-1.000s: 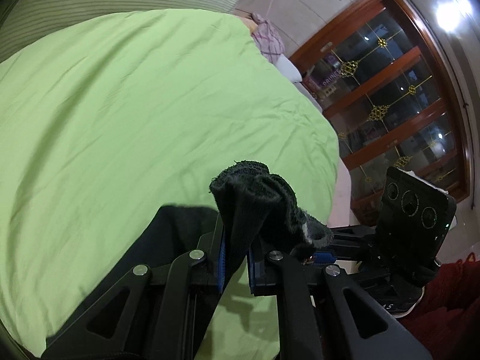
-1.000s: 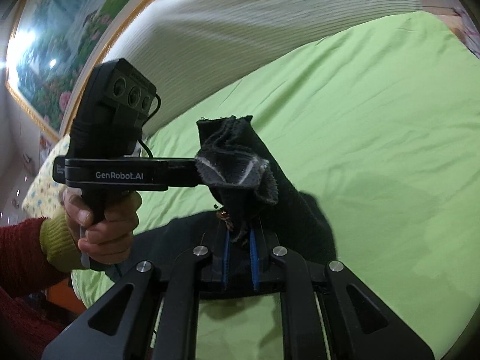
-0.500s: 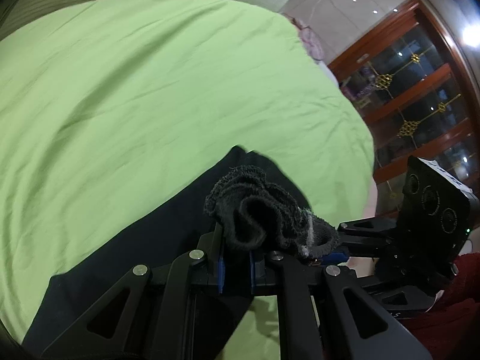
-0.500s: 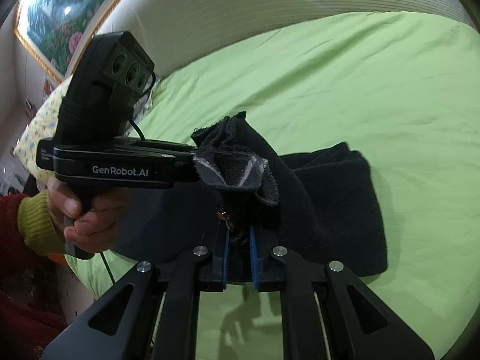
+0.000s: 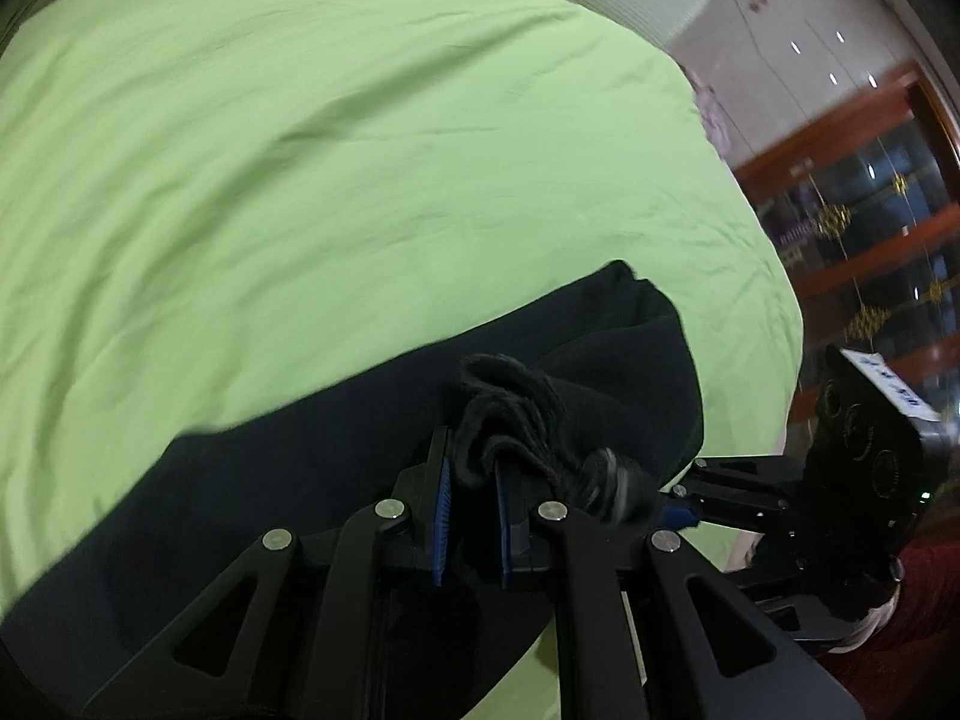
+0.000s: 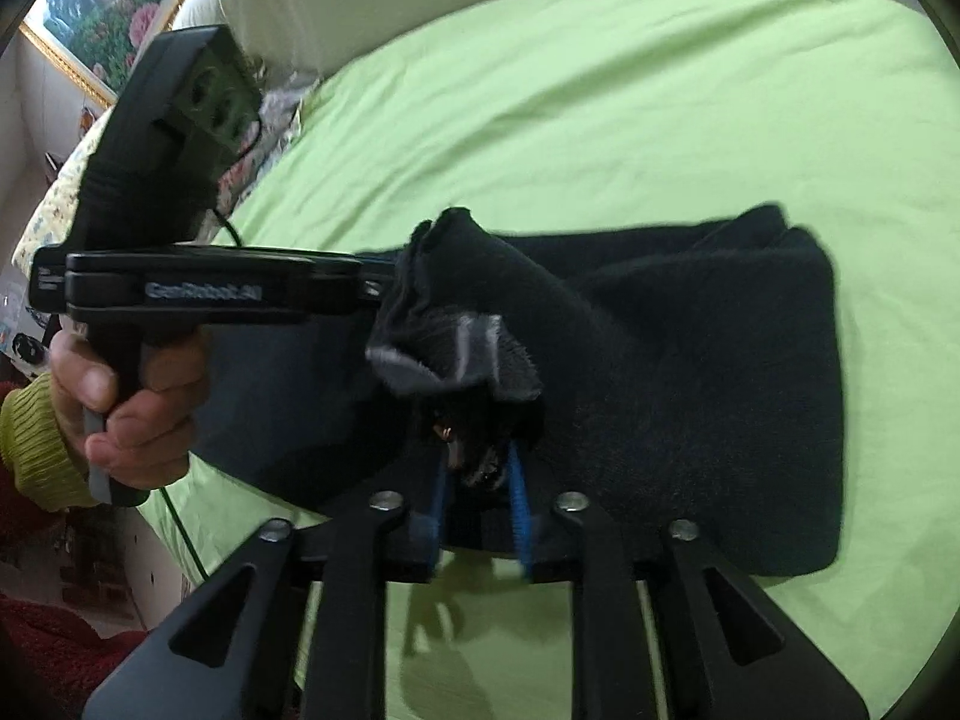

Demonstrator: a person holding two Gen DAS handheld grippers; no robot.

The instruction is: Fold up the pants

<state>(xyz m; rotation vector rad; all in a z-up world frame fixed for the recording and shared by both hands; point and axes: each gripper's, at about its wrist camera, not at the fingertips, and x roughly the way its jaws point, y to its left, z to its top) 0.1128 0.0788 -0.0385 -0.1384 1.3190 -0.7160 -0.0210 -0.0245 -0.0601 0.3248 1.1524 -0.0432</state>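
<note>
Both the left gripper (image 5: 471, 504) and right gripper (image 6: 477, 480) are pinching bunched edges of the black pants (image 6: 720, 372) lying on the green bedsheet (image 5: 300, 150).

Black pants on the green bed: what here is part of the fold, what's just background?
In the job:
black fleece pants
left hand-held gripper, shut on the pants
right hand-held gripper, shut on the pants
green bed sheet, the work surface

Lying about:
floral pillow
framed flower painting
wooden glass-door cabinet
</note>
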